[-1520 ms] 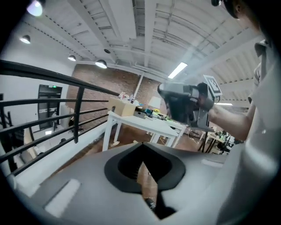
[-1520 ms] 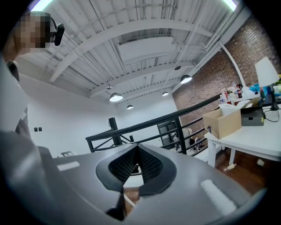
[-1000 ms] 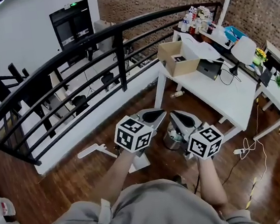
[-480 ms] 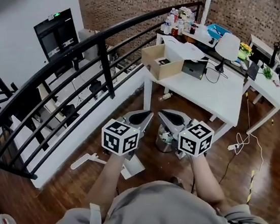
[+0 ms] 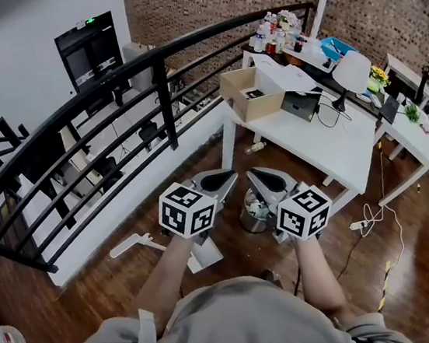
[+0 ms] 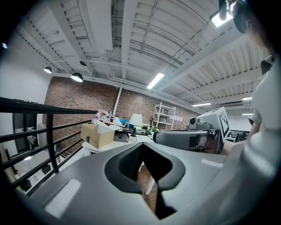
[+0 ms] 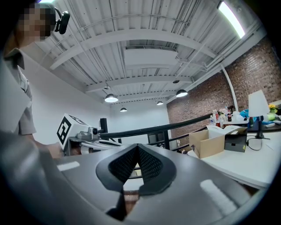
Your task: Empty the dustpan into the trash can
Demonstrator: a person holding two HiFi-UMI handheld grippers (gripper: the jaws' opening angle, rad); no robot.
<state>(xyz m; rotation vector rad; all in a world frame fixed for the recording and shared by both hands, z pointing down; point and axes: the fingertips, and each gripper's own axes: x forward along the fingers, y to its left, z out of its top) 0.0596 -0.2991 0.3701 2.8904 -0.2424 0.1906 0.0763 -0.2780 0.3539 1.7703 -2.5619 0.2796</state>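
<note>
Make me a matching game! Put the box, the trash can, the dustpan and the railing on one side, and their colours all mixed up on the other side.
Things:
1. cardboard box
2. trash can
3. dustpan
4. railing

Colours:
A. white
B. black
C. brown
D. silvery grey

Right pairs: 1-C, 2-D, 3-A, 4-B

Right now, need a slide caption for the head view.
Left tool and right tool, both shut and empty, held over the trash can; dustpan lies untouched on the floor.
</note>
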